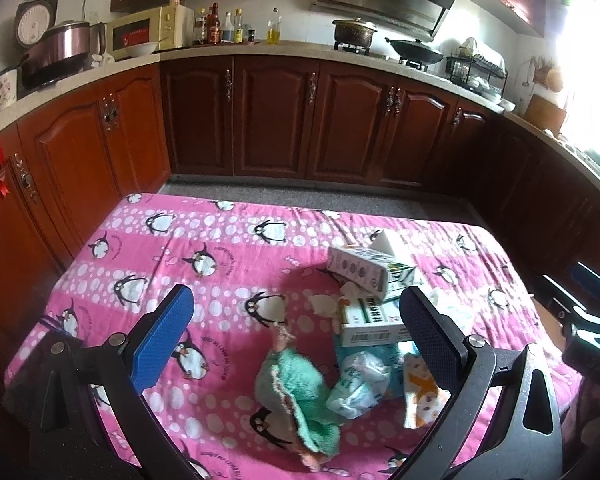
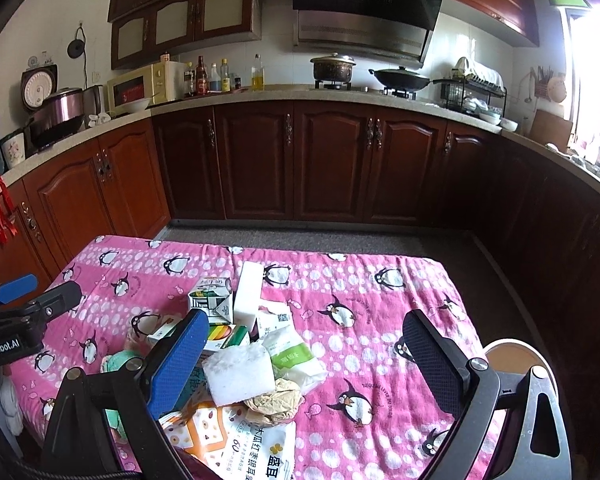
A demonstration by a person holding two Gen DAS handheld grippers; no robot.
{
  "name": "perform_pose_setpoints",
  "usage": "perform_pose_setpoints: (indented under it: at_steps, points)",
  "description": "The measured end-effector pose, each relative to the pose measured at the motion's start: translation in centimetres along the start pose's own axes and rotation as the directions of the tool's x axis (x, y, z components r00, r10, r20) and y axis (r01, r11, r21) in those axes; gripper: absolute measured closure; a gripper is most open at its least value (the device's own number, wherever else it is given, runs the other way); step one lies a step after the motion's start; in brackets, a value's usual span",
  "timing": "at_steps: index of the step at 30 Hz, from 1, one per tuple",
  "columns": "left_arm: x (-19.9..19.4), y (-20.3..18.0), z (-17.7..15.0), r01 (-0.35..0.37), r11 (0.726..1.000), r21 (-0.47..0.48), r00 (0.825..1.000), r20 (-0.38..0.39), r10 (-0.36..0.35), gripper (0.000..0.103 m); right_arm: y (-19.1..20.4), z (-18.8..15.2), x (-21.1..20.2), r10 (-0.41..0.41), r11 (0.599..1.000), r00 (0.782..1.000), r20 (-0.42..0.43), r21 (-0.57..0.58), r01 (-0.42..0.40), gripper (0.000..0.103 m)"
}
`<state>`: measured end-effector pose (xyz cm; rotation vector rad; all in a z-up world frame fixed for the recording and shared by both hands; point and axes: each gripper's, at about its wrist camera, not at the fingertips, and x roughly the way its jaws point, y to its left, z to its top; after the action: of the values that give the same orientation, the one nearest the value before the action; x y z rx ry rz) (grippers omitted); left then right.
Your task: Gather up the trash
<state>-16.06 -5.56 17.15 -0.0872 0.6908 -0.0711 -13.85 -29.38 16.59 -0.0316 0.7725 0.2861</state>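
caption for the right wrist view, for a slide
Open right gripper hovers over a trash pile, with a white foam block on top, on the pink penguin tablecloth.

a kitchen with dark red-brown wooden cabinets point(image 2: 332, 164) under a pale counter point(image 2: 284, 94) that wraps around three sides. white tiled wall point(image 2: 268, 50) behind, upper cabinets point(image 2: 188, 16) and a range hood point(image 2: 364, 16) above. grey floor point(image 2: 308, 240). bright daylight floods in from a window point(image 2: 596, 80) on the right. a table in a pink penguin cloth point(image 2: 380, 320) fills the foreground.

glossy wood cabinets point(image 2: 332, 164), matt cotton tablecloth point(image 2: 380, 312).
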Motion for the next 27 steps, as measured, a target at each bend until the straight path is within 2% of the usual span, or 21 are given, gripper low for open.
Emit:
perform_pose_setpoints:
  at_steps: [18, 27]
  points:
    - [0.8, 0.7, -0.2, -0.019, 1.0, -0.012, 0.999, -0.034, 0.019, 0.001, 0.1, -0.5, 0.7, 0.017, 1.0, 0.999, -0.043, -0.006, -0.017, 0.006]
    - [0.8, 2.6, -1.1, 0.025, 1.0, 0.014, 0.994, -0.106, -0.024, 0.001, -0.9, -1.4, 1.0, 0.051, 0.998, 0.994, -0.097, -0.021, -0.053, 0.006]
